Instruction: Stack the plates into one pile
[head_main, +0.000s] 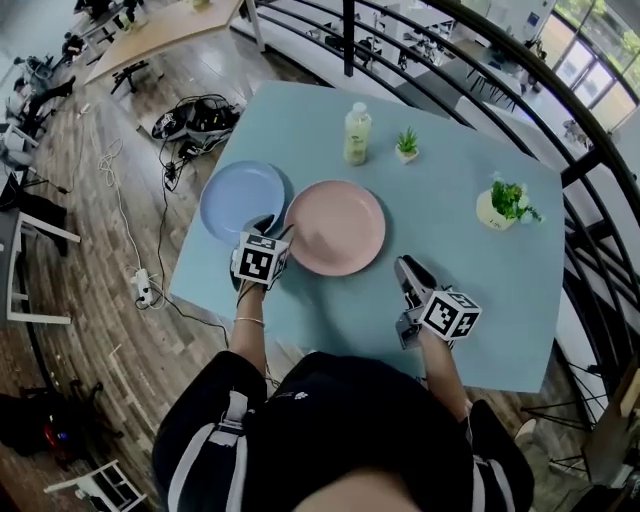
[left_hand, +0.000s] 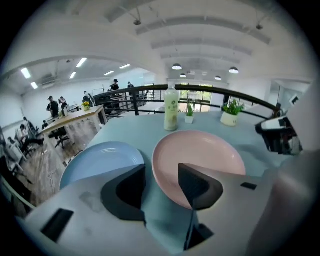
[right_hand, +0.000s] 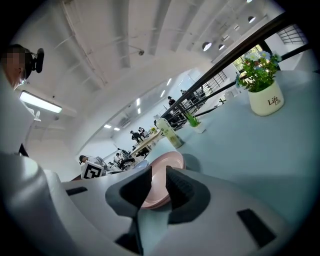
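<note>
A blue plate (head_main: 240, 198) and a pink plate (head_main: 335, 227) lie side by side on the light blue table (head_main: 500, 300), rims nearly touching. My left gripper (head_main: 272, 228) hovers over the near gap between them. In the left gripper view its jaws (left_hand: 162, 177) stand open with only tabletop between them, the blue plate (left_hand: 100, 160) to the left and the pink plate (left_hand: 200, 155) to the right. My right gripper (head_main: 408, 268) hangs to the right of the pink plate, apart from it. Its jaws (right_hand: 159, 185) show a narrow empty gap, and the pink plate (right_hand: 172, 162) lies beyond it.
A pale green bottle (head_main: 357, 133) and a small potted plant (head_main: 407, 144) stand behind the plates. A white pot with a plant (head_main: 503, 205) sits at the right. A black railing (head_main: 520, 60) curves past the table's far side. Cables (head_main: 195, 120) lie on the wooden floor at left.
</note>
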